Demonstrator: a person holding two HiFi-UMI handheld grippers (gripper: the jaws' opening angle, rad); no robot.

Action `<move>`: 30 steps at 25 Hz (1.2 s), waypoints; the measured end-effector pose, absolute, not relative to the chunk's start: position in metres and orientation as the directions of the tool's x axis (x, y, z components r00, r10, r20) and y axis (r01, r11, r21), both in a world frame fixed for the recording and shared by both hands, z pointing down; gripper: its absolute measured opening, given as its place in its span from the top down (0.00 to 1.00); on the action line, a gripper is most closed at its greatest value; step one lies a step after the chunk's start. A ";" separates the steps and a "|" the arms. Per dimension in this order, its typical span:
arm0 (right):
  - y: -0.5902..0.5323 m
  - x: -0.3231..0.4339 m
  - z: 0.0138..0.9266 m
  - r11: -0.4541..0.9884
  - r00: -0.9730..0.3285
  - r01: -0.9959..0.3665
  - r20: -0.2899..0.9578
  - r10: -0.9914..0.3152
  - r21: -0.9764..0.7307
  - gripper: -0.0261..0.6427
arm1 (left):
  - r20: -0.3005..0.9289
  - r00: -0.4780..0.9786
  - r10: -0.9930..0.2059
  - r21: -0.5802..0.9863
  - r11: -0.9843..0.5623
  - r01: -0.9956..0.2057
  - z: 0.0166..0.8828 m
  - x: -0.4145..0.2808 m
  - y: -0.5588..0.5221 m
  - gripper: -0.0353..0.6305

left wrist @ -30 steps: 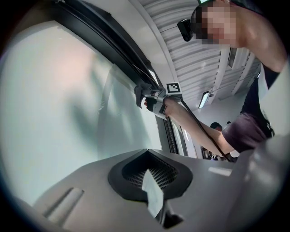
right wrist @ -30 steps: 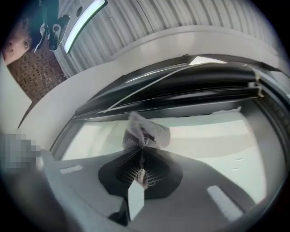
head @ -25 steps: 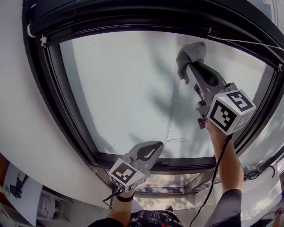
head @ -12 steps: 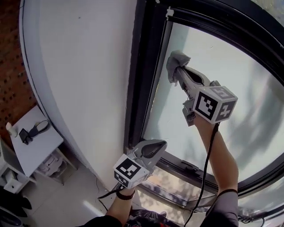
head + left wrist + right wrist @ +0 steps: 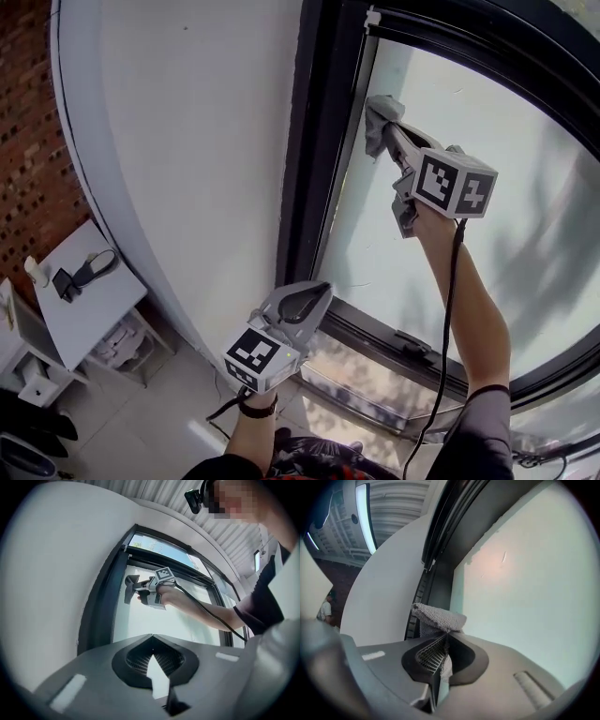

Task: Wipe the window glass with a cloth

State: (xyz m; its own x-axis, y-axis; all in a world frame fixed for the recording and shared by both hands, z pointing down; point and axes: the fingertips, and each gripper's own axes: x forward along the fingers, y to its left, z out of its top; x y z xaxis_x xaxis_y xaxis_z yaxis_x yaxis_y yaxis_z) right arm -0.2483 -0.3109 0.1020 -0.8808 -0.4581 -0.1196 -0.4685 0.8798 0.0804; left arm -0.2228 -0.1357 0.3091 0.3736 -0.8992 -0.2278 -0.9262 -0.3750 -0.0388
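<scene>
The grey cloth (image 5: pixel 379 116) is bunched at the tips of my right gripper (image 5: pixel 390 129), which is shut on it. The cloth presses on the window glass (image 5: pixel 367 246) high up, right beside the black left frame (image 5: pixel 314 159). In the right gripper view the cloth (image 5: pixel 438 616) sticks out past the closed jaws of the right gripper (image 5: pixel 446 637), with pale glass (image 5: pixel 529 573) to the right. My left gripper (image 5: pixel 313 290) hangs low by the frame's lower left corner, shut and holding nothing. The left gripper view looks past the left gripper (image 5: pixel 152 640) up at the cloth (image 5: pixel 129 586).
A white wall (image 5: pixel 187 141) runs left of the frame, with brick (image 5: pixel 28 141) further left. A small white table (image 5: pixel 94 314) with a dark object stands at the lower left. The sill (image 5: pixel 375 375) lies below the glass. A cable trails from the right gripper down the arm.
The right gripper has carried the cloth leftward across the glass to the left frame edge, then a little higher. The head view swung left. The left gripper stayed low.
</scene>
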 end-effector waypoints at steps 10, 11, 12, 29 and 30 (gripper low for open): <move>-0.310 -0.157 0.087 0.834 -0.838 -0.541 -0.162 -0.522 0.111 0.94 | -0.236 0.498 -0.835 -0.053 -0.500 -0.864 0.298 -0.156 -0.161 0.94; -0.310 -0.148 0.085 0.830 -0.833 -0.547 -0.168 -0.527 0.109 0.94 | -0.236 0.511 -0.827 -0.057 -0.513 -0.857 0.298 -0.148 -0.164 0.94; -0.310 -0.138 0.084 0.825 -0.828 -0.555 -0.174 -0.534 0.108 0.94 | -0.235 0.524 -0.819 -0.061 -0.526 -0.848 0.297 -0.140 -0.166 0.94; -0.311 0.087 0.089 0.652 -0.656 -0.752 -0.213 -0.724 0.099 0.94 | -0.220 0.792 -0.570 -0.125 -0.789 -0.602 0.289 0.029 -0.203 0.94; -0.311 0.099 0.090 0.640 -0.644 -0.762 -0.210 -0.735 0.098 0.94 | -0.222 0.802 -0.554 -0.128 -0.799 -0.588 0.290 0.038 -0.204 0.94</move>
